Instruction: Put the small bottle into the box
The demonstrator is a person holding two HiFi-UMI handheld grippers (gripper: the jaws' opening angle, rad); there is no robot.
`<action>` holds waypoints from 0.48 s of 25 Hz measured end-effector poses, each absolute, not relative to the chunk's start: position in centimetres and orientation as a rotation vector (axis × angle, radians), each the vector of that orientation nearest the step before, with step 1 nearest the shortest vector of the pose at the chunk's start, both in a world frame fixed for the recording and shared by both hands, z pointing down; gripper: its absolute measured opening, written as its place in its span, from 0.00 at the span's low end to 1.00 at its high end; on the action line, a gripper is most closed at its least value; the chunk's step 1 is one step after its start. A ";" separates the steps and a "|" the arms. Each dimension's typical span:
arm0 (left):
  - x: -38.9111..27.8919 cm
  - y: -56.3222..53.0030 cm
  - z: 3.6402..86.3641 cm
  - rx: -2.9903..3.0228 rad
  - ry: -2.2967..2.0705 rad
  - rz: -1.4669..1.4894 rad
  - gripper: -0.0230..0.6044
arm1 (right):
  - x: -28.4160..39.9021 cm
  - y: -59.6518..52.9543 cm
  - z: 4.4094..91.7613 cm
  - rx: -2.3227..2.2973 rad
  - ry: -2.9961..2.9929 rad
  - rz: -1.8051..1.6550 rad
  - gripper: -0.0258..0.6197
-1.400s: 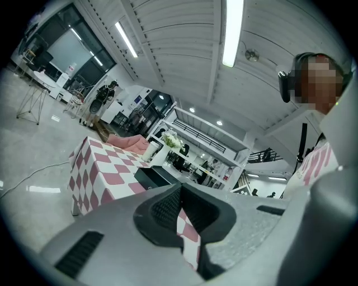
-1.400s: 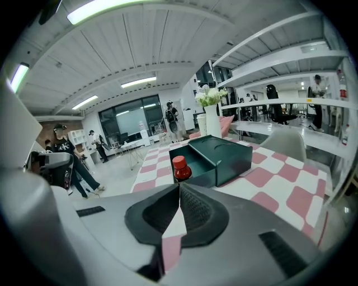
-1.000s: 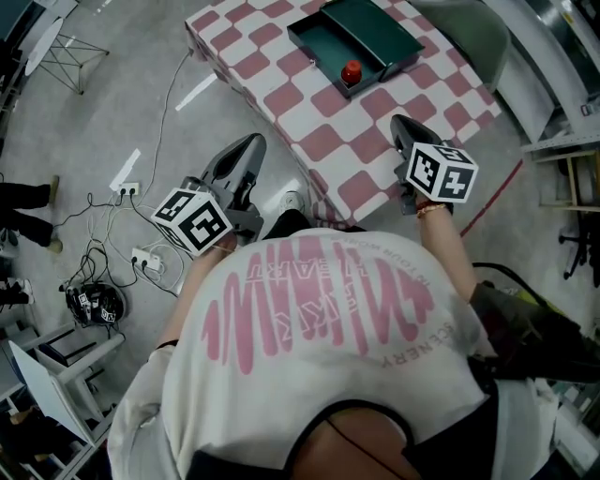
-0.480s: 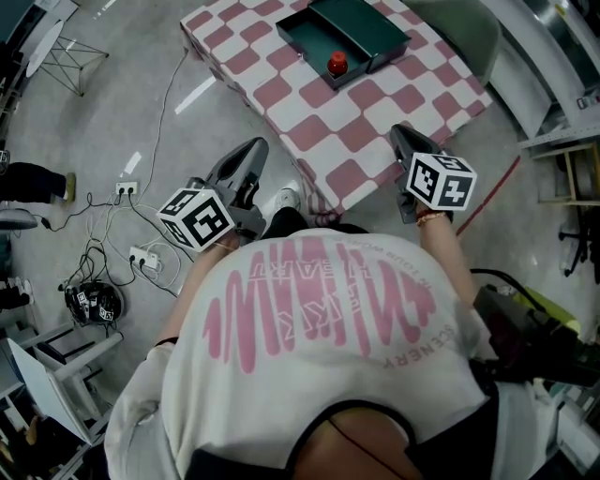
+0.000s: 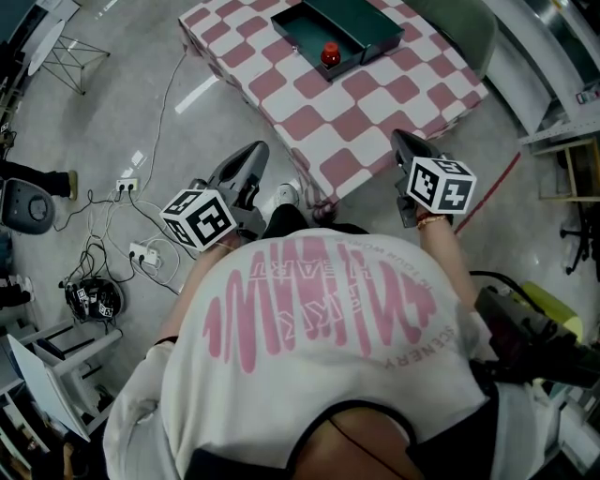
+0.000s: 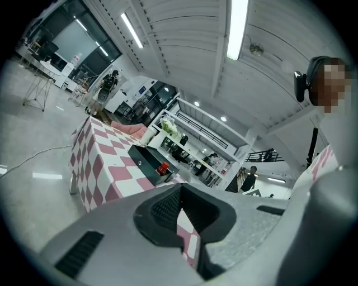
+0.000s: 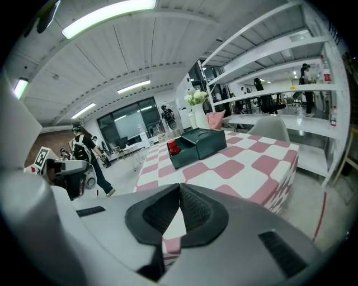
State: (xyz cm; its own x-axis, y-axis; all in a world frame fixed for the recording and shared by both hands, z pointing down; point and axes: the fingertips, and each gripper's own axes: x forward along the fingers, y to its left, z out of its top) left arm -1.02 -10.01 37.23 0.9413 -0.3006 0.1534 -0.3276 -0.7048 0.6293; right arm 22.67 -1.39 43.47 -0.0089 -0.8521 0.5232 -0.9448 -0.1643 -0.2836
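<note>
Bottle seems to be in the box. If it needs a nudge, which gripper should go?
Right, probably: the right gripper is at the table's edge, facing the small bottle in the box; the left gripper hangs over floor beside the table. Both jaws are shut, empty.

Glossy grey floor, littered with looped cables and a power strip beside a bench draped in pink-and-white checked cloth. Grey chair at its far side. White open shelving along one wall. Overhead, strip lights on a ribbed white ceiling.
</note>
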 end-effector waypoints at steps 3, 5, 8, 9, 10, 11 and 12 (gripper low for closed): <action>-1.2 -9.4 37.5 2.393 -0.447 0.056 0.05 | 22.6 -0.9 43.6 2.086 -1.930 0.908 0.05; -1.4 -9.0 37.6 2.392 -0.450 0.057 0.05 | 22.5 -0.5 43.7 2.082 -1.928 0.909 0.05; -1.5 -8.6 37.7 2.386 -0.454 0.057 0.05 | 22.5 0.0 43.9 2.070 -1.918 0.916 0.05; -1.5 -8.4 37.7 2.385 -0.455 0.058 0.05 | 22.5 0.2 44.0 2.066 -1.916 0.920 0.05; -1.5 -8.3 37.8 2.384 -0.456 0.058 0.05 | 22.5 0.3 44.1 2.061 -1.915 0.924 0.05; -1.5 -8.3 37.8 2.384 -0.457 0.058 0.05 | 22.5 0.4 44.2 2.055 -1.912 0.928 0.05; -1.5 -8.2 37.8 2.384 -0.457 0.058 0.05 | 22.5 0.5 44.3 2.048 -1.910 0.931 0.05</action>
